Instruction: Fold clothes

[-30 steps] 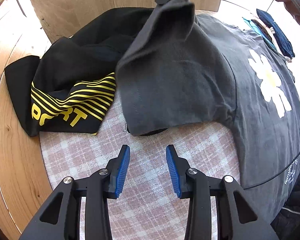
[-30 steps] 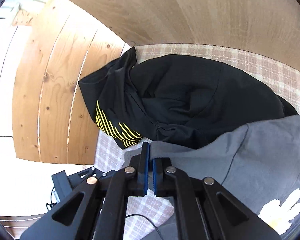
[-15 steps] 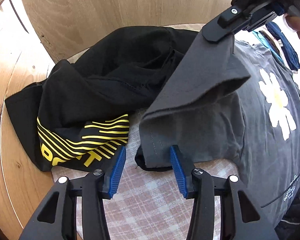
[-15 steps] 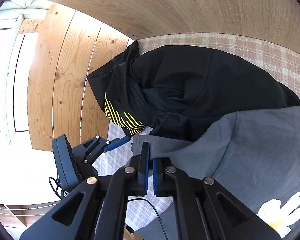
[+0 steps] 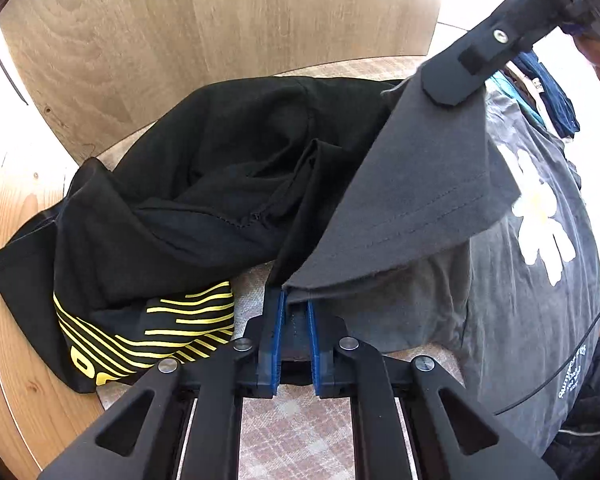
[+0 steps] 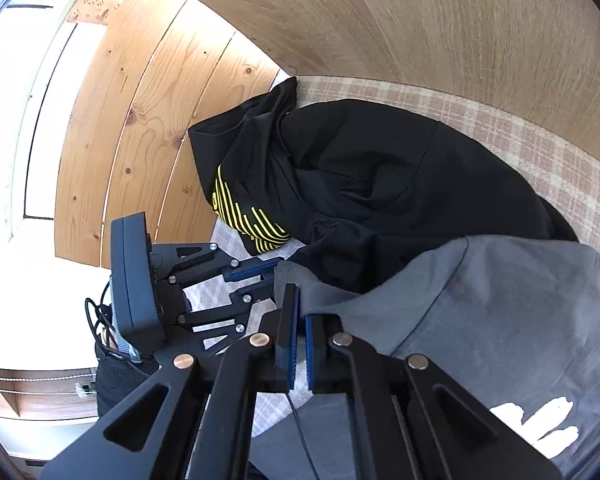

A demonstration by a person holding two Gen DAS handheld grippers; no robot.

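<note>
Daylight is strong and uneven: in the right wrist view the window area at the left of the frame is blown out to white, and the upper right corner of the left wrist view glares too. The black shirt loses fold detail in shadow. Both fisheye views bend straight wood panels into curves, with dark vignetting at the corners; focus stays sharp.

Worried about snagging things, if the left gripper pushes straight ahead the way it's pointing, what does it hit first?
The left gripper already pinches the gray shirt sleeve edge. Straight ahead, it would probably run into the crumpled black shirt next, though fisheye depth is unclear.
</note>
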